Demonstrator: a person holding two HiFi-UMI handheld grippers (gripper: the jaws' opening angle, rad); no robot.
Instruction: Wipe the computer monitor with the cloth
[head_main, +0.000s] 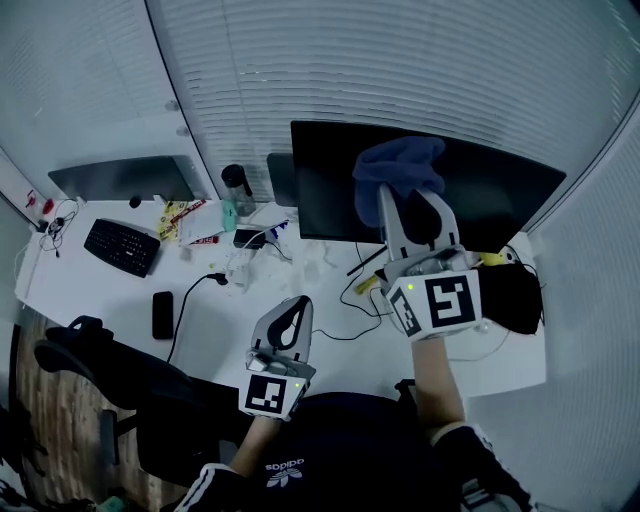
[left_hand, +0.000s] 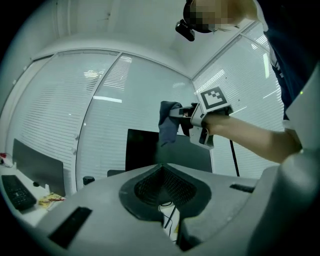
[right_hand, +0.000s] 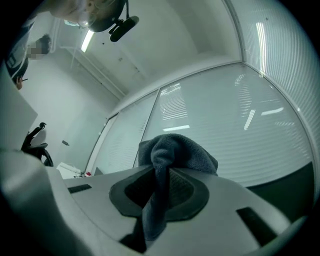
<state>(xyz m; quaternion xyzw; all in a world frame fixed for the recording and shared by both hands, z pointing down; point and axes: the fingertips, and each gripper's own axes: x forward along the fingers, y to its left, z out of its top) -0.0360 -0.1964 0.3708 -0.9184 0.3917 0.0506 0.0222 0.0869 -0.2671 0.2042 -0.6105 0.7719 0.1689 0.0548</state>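
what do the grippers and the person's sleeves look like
The left gripper and right gripper are light grey with dark textured jaw linings; each bears a cube of black-and-white square markers. Sleeves are dark with white stripes.

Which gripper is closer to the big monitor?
Right. The right gripper holds the cloth up at the monitor; the left gripper hangs low by the desk edge.

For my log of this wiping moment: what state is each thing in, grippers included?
right gripper: shut on the cloth.
left gripper: shut, empty.
cloth: bunched, raised before the monitor.
monitor: screen dark.
second monitor: screen dark.
bottle: upright, capped.
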